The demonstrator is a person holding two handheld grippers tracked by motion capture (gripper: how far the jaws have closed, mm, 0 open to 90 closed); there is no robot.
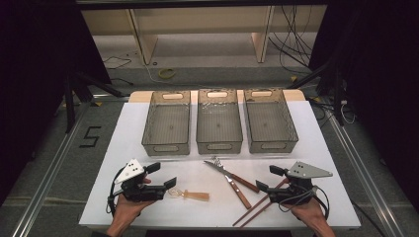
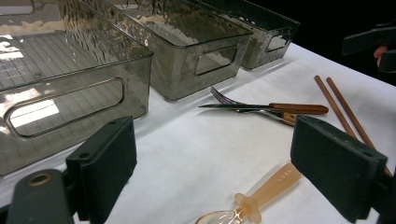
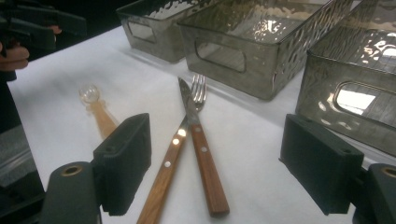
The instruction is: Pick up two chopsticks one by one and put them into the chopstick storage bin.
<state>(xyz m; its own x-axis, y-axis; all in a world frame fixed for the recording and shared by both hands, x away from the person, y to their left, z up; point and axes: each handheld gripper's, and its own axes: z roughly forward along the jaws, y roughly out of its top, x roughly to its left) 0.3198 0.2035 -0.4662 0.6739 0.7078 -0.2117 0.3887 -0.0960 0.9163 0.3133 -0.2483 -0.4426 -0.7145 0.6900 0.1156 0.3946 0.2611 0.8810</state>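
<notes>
With both my tongs, left (image 1: 170, 183) and right (image 1: 261, 186), spread wide and holding nothing, the seemingly slick spoon (image 1: 191, 195) near the table's front edge could skid away.

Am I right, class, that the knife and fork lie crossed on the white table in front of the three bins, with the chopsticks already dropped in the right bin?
Not quite. The chopsticks lie on the table beside the right claw, as the high view shows; the bin holds nothing. The knife and fork do lie crossed.

Floor (image 1: 59, 163), left of table (image 1: 123, 148): black "5" (image 1: 90, 136) | Amber spoon handle (image 2: 275, 184): embossed "LUBN", faint
</notes>
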